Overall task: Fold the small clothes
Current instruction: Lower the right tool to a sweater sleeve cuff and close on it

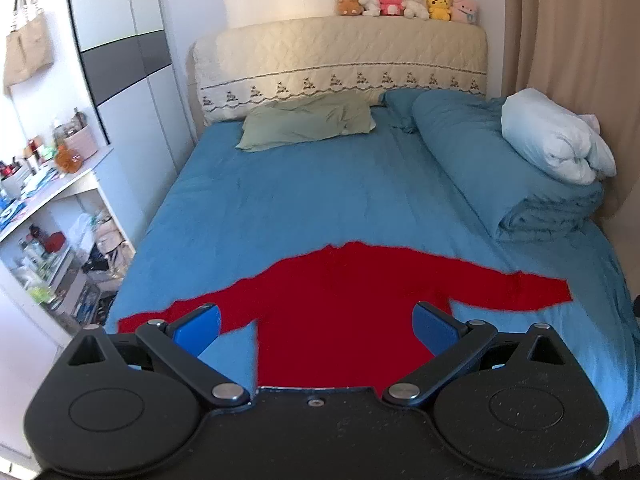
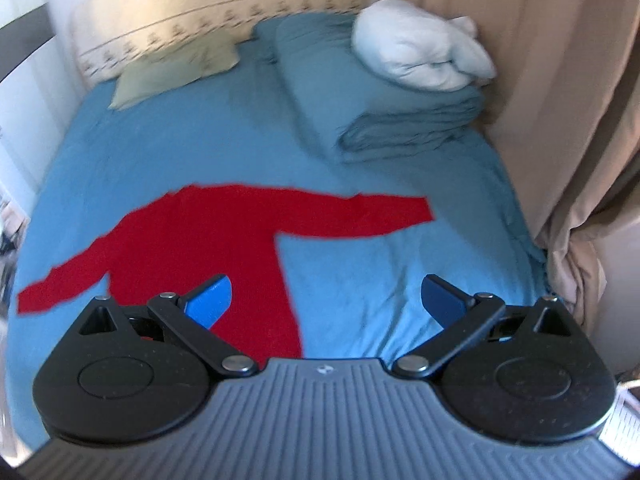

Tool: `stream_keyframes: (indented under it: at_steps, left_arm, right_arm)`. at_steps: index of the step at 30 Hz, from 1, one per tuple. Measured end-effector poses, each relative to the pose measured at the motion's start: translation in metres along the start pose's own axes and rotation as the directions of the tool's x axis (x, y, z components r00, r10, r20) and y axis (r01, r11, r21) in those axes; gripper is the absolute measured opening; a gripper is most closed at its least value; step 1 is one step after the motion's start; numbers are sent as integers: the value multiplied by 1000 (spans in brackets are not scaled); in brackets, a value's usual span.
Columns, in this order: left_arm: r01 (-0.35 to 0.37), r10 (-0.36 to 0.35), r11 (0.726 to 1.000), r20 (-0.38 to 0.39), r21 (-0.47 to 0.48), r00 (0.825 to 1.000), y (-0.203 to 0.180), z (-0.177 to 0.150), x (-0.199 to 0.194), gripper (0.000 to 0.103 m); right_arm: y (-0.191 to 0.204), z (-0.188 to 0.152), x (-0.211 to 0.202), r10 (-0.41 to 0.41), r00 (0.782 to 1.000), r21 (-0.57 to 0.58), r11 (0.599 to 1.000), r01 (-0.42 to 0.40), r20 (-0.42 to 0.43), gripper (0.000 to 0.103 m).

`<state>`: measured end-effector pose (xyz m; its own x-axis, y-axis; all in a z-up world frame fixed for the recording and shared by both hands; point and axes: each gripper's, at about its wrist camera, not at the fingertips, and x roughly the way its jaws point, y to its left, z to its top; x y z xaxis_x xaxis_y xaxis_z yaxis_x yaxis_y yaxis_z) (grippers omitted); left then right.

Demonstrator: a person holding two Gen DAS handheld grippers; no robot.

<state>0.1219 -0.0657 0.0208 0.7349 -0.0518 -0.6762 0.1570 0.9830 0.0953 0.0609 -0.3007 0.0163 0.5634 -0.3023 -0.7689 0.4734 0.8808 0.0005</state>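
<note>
A red long-sleeved top [image 1: 328, 300] lies flat on the blue bed sheet [image 1: 300, 200], sleeves spread left and right. It also shows in the right wrist view [image 2: 224, 232]. My left gripper [image 1: 316, 320] is open and empty, held above the top's body. My right gripper [image 2: 326, 300] is open and empty, held above the sheet just right of the top's body, below its right sleeve. The top's lower hem is hidden behind both grippers.
A rolled blue duvet [image 1: 500, 168] with a white bundle [image 1: 556, 140] on it lies along the bed's right side. A green pillow [image 1: 308, 120] sits at the headboard. Cluttered shelves [image 1: 52, 216] stand left of the bed; a beige curtain [image 2: 560, 100] hangs on the right.
</note>
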Motion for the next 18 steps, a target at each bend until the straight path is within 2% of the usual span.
stream_keyframes:
  at_steps: [6, 11, 18]
  left_arm:
    - [-19, 18, 1000, -49, -17, 999, -47, 32, 72, 103]
    - [2, -8, 999, -161, -38, 987, -86, 44, 155, 103]
    - [-19, 3, 998, -275, -58, 961, -132, 31, 274, 103]
  right_arm:
    - [-52, 54, 95, -20, 1000, 94, 995, 21, -8, 103]
    - [-90, 82, 202, -18, 998, 136, 990, 25, -55, 103]
    - [-135, 80, 367, -21, 991, 205, 978, 47, -129, 103]
